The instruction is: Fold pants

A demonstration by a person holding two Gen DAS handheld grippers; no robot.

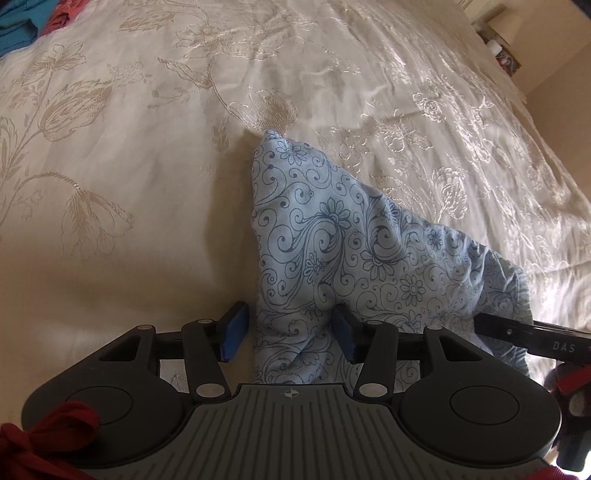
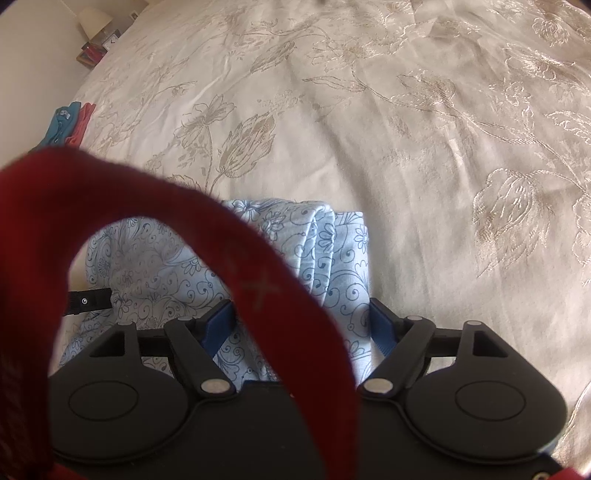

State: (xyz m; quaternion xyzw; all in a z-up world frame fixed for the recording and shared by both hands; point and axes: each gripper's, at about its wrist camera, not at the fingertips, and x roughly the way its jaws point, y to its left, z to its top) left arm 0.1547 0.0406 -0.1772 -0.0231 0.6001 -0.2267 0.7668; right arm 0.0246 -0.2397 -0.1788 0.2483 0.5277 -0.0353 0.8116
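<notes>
The pants (image 1: 332,236) are light blue with a dark floral swirl print, bunched in a folded heap on the cream bedspread (image 1: 129,166). My left gripper (image 1: 290,332) is open, its blue pads either side of the heap's near end. The right gripper's finger (image 1: 532,334) pokes in from the right onto the cloth. In the right wrist view the pants (image 2: 332,251) show stacked folded layers. My right gripper (image 2: 301,325) is open around their near edge. A red strap (image 2: 229,251) hangs across the lens and hides part of the pants.
The bedspread (image 2: 443,147) has an embroidered flower pattern and spreads far ahead. Teal and red clothes (image 2: 72,123) lie at the bed's left edge; they also show in the left wrist view (image 1: 22,22). A bedside table with a lamp (image 2: 94,26) stands beyond the bed.
</notes>
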